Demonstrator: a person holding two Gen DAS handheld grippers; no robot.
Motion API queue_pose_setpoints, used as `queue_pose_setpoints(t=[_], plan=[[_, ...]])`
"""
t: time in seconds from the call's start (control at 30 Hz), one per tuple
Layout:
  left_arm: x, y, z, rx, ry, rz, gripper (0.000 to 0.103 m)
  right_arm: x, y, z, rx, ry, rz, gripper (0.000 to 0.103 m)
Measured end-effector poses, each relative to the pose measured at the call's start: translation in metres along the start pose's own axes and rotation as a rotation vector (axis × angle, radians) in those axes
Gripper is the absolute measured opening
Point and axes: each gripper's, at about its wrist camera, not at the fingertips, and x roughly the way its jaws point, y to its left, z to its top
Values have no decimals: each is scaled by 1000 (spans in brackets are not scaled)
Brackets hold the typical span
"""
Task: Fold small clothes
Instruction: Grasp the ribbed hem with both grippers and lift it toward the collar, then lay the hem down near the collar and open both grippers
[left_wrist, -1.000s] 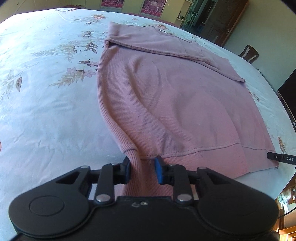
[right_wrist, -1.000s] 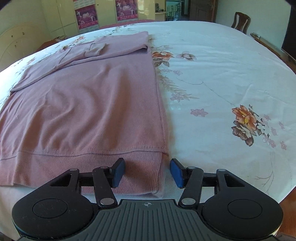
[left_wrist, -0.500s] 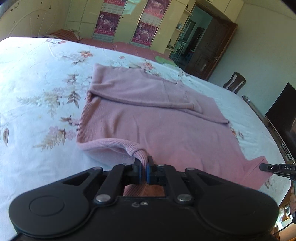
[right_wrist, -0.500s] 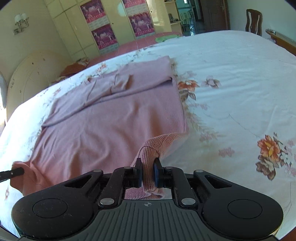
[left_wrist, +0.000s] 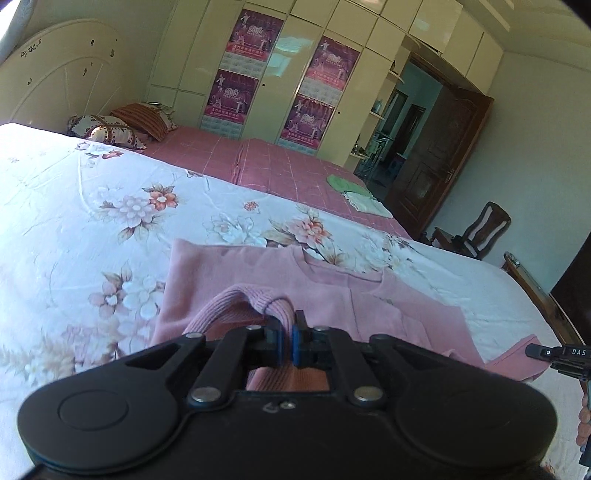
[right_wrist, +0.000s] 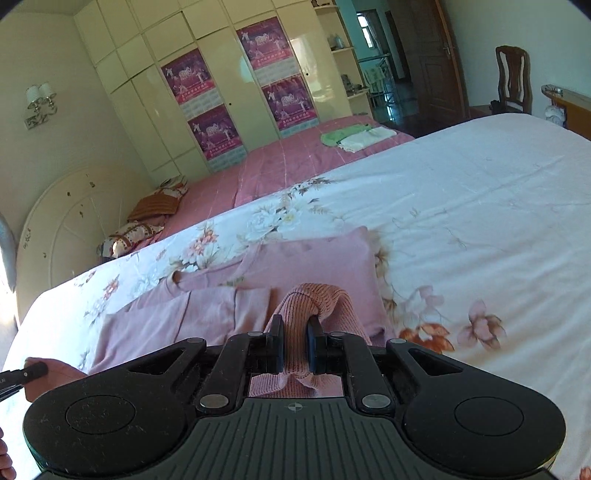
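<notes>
- Left wrist view: we are clenching our left tool (left_wrist: 287, 334) on the ribbed hem of the pink top (left_wrist: 325, 291), lifting that corner above the rest of the top, which is lying on the floral bed (left_wrist: 92, 206). The right tool's tip (left_wrist: 554, 352) is showing at the right edge.
- Right wrist view: we are clenching our right tool (right_wrist: 295, 341) on the top's (right_wrist: 317, 258) other hem corner, bunched between the pads. The rest is lying flat on the bed (right_wrist: 480, 206).
</notes>
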Motion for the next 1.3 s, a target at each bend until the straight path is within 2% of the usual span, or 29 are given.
queue_pose_setpoints(t=[0.23, 0.3, 0.33, 0.37, 0.4, 0.43, 0.47, 0.5, 0.57, 0.73, 0.83, 0.93, 1.03, 1.1, 1.23, 1.3], plan=[[87, 14, 18, -22, 96, 113, 7, 96, -22, 31, 43, 89, -24, 11], [101, 21, 19, -24, 116, 130, 20, 109, -27, 29, 37, 105, -35, 12], [107, 23, 20, -20, 134, 133, 22, 114, -30, 30, 37, 113, -33, 12], [111, 26, 20, -14, 150, 138, 32, 118, -33, 31, 37, 116, -30, 12], [112, 28, 20, -8, 157, 144, 58, 121, -35, 32, 38, 122, -29, 12], [110, 29, 21, 0, 147, 150, 71, 122, -38, 33, 42, 125, -18, 15], [106, 30, 20, 14, 124, 152, 85, 122, -40, 34, 41, 123, -14, 28], [100, 31, 21, 36, 103, 150, 87, 120, -42, 36, 39, 108, -18, 53], [95, 33, 23, 65, 111, 126, 89, 116, -46, 39, 36, 72, -16, 76], [106, 36, 22, 161, 153, 114, 87, 122, -47, 42, -23, 90, 14, 76], [101, 36, 25, 158, 127, 65, 87, 121, -52, 43, 9, 65, 34, 76], [86, 41, 29, 153, 64, 38, 91, 133, -50, 41, -28, 111, 24, 76], [91, 45, 30, 166, 108, 32, 91, 143, -44, 36, -74, 138, 12, 76], [101, 41, 29, 214, 146, 30, 89, 150, -40, 35, -99, 144, 3, 76], [124, 30, 24, 305, 170, 51, 87, 168, -24, 31, -208, 163, -27, 76], [139, 27, 23, 334, 191, 59, 83, 177, -18, 29, -256, 169, -42, 76]])
